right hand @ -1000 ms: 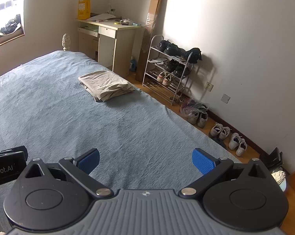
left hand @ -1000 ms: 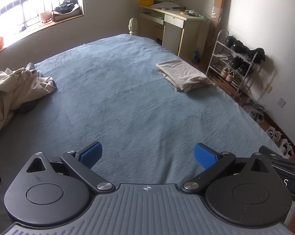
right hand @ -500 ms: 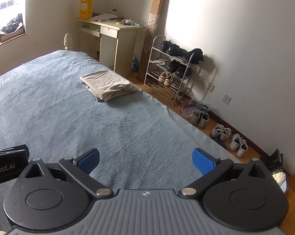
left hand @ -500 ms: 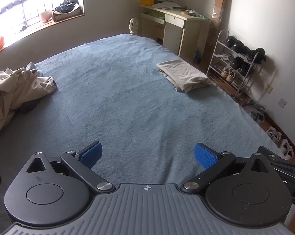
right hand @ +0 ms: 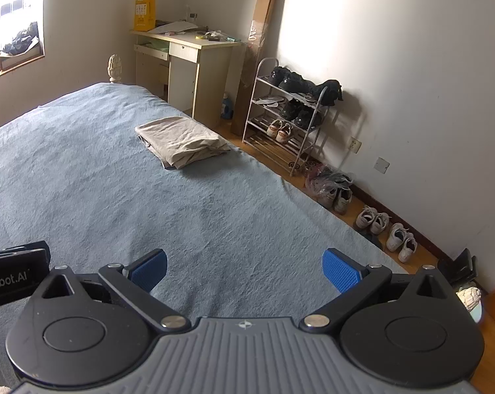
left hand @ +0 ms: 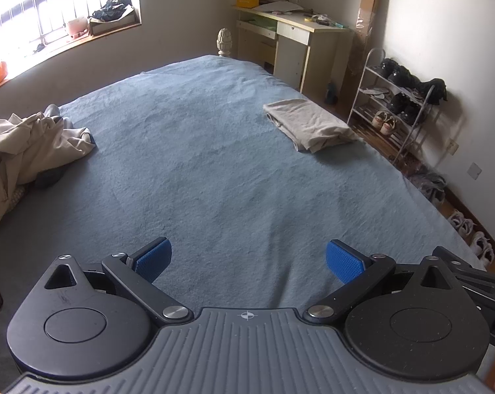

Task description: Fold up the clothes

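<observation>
Folded beige garment sits at the bed's right edge, unfolded pile far left; both views barely shift, left tongs and right tongs stay spread wide, empty.

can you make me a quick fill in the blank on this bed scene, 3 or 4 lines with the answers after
1. The folded beige garment lies near the bed edge closest to the ____ rack.
2. The crumpled pile of clothes lies on the ____ side of the left wrist view.
3. Both the left gripper and the right gripper have jaws that are ____.
4. The bed cover is ____ in colour.

Missing words: shoe; left; open; blue
</observation>
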The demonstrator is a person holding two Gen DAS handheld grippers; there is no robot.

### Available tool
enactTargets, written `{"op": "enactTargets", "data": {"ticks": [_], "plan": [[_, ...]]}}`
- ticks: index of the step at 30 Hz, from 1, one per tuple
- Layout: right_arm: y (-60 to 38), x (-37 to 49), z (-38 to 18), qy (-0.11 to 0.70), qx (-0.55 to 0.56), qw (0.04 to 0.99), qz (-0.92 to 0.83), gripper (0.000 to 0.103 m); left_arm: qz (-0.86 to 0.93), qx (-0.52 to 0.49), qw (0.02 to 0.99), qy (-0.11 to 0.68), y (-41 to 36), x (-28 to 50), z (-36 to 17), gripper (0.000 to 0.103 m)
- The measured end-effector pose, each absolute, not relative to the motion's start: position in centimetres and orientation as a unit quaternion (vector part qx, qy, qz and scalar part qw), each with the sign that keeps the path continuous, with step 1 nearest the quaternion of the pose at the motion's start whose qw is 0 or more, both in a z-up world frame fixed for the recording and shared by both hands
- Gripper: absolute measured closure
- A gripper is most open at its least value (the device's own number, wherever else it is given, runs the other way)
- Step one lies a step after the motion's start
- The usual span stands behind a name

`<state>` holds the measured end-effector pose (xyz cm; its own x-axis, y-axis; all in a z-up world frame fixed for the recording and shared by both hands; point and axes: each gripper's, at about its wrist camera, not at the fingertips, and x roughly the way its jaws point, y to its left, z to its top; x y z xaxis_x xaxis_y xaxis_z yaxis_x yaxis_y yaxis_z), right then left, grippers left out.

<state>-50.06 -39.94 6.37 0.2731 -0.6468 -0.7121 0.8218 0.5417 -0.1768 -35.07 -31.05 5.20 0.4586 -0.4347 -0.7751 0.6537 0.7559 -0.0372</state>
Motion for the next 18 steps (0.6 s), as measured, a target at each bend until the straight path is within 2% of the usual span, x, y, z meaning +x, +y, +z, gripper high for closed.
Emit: {"op": "enactTargets", "data": {"ticks": [18], "plan": [[-39.94,-50.30,6.06,0.385,0.119,0.788,-0.465,0.000,-0.322,0.139,0.842,0.409,-31.11,-35.02,5.00,0.002]]}}
